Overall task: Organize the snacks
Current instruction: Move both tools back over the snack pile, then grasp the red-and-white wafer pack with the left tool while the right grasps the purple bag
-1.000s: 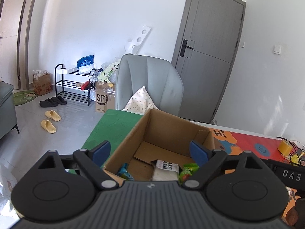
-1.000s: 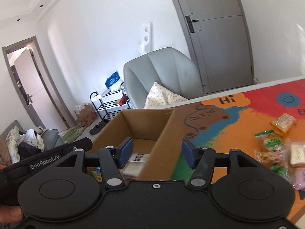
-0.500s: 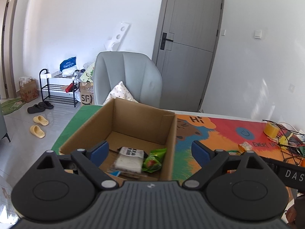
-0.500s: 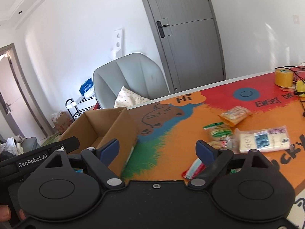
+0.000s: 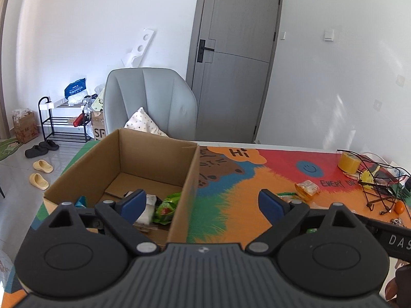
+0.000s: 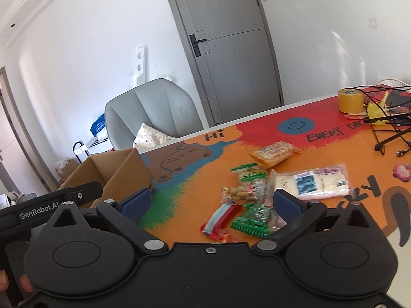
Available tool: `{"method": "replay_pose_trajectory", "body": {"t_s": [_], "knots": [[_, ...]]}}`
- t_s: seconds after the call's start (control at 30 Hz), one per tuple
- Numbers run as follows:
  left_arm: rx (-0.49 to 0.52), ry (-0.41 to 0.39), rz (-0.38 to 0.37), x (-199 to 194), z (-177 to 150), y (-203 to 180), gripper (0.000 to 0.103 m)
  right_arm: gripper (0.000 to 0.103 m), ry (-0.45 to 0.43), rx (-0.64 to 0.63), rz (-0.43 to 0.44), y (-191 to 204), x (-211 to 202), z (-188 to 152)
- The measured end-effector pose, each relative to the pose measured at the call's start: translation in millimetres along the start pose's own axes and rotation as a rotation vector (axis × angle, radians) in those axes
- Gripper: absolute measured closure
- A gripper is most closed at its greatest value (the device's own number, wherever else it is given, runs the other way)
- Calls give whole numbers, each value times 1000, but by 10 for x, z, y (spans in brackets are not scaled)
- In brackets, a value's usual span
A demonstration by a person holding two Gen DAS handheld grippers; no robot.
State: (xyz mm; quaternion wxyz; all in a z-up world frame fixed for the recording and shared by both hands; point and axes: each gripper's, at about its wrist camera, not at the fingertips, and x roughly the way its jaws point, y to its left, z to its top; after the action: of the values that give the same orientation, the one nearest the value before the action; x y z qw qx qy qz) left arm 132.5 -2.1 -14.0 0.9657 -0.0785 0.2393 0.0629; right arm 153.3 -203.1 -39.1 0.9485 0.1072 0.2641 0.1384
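You are tilting both claws slightly downward over the tabletop point(image 6: 321, 138), the left claw point(image 5: 203, 204) gaping empty beside the cardboard box point(image 5: 143, 159) holding snacks, the right claw point(image 6: 210, 202) spreading wider, empty, above loose snack packets point(image 6: 246, 192).

The table mat point(image 6: 257, 118) reads "Hi" and "EVERY DA…". The left gripper's side bar point(image 6: 38, 211) reads "GenRobot.AI". A paper bag point(image 5: 99, 131) reads "SF".
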Motion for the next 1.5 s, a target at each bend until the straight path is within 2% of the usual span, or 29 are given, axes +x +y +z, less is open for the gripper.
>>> {"method": "replay_pose_trajectory", "body": {"t_s": [0.5, 0.77, 0.97, 1.03, 1.13, 1.27, 1.37, 1.5], "knots": [[56, 55, -66, 135, -189, -437, 10, 0, 1, 48, -84, -498, -89, -39], [77, 87, -87, 234, -313, -594, 10, 2, 16, 65, -89, -677, -70, -100], [98, 117, -114, 317, -429, -716, 12, 15, 40, 86, -88, -759, 5, -157], [102, 122, -120, 350, -468, -747, 13, 17, 48, 89, -93, -784, 45, -181], [113, 142, -129, 430, -529, -798, 17, 23, 62, 96, -94, -825, 113, -215], [114, 189, -141, 563, -609, -858, 29, 32, 85, 122, -100, -904, 231, -234], [122, 211, -152, 625, -669, -900, 33, 35, 93, 131, -100, -941, 294, -251], [119, 248, -164, 718, -744, -937, 48, 40, 116, 141, -97, -966, 402, -282]]}}
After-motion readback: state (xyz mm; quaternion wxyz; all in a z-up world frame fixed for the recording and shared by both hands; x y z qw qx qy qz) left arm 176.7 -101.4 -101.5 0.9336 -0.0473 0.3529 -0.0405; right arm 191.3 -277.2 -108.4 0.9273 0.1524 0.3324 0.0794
